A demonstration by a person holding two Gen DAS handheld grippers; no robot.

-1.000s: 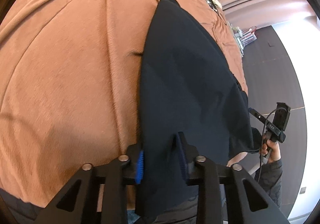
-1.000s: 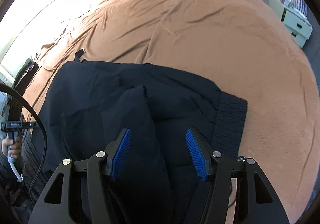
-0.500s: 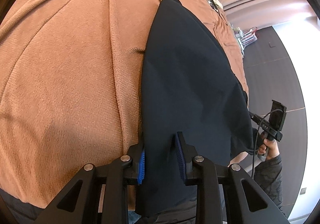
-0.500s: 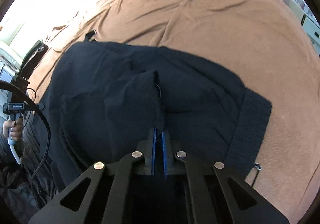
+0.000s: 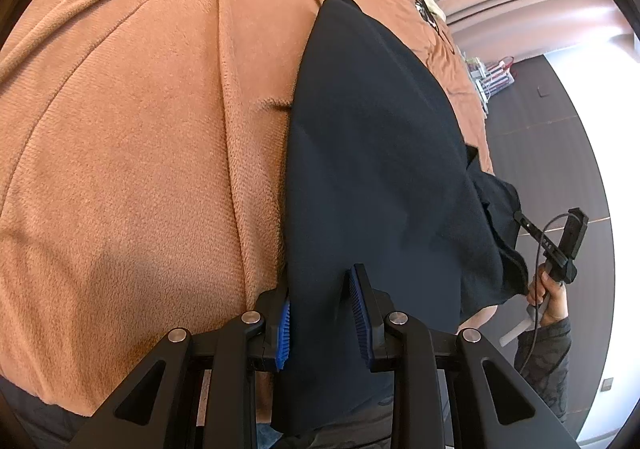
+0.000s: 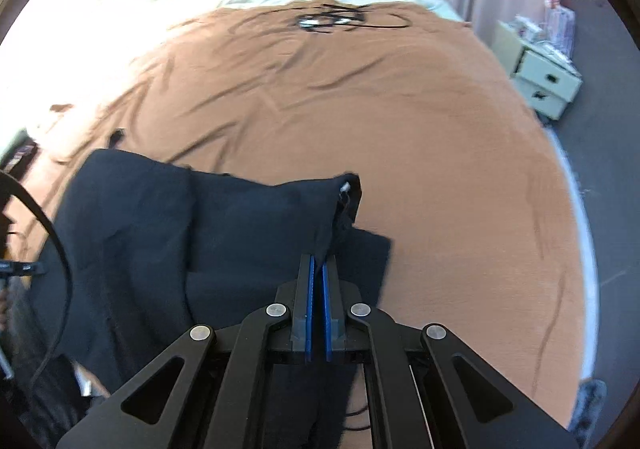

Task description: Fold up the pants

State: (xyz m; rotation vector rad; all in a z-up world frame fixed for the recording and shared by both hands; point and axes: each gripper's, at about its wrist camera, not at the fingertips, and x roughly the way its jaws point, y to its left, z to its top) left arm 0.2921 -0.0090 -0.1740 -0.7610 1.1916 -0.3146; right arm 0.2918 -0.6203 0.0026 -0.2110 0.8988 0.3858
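Pants [image 5: 376, 153], one dark navy pair, lie on the brown blanket [image 5: 132, 153] of the bed, stretching ahead of both sets of jaws. Two grippers are in view. The left gripper [image 5: 322, 313] has cloth between its blue pads, with the jaws partly apart around the fabric. The right gripper [image 6: 318, 281] is clamped on a fold, which has lifted and swung rightward since half a second ago, hiding the waistband.

The pants [image 5: 372, 153] are matt dark cloth, smooth; the blanket [image 5: 132, 153] is brown fleecy cloth (finely ribbed); the left gripper [image 5: 322, 313] is matt black plastic with blue ridged pads.
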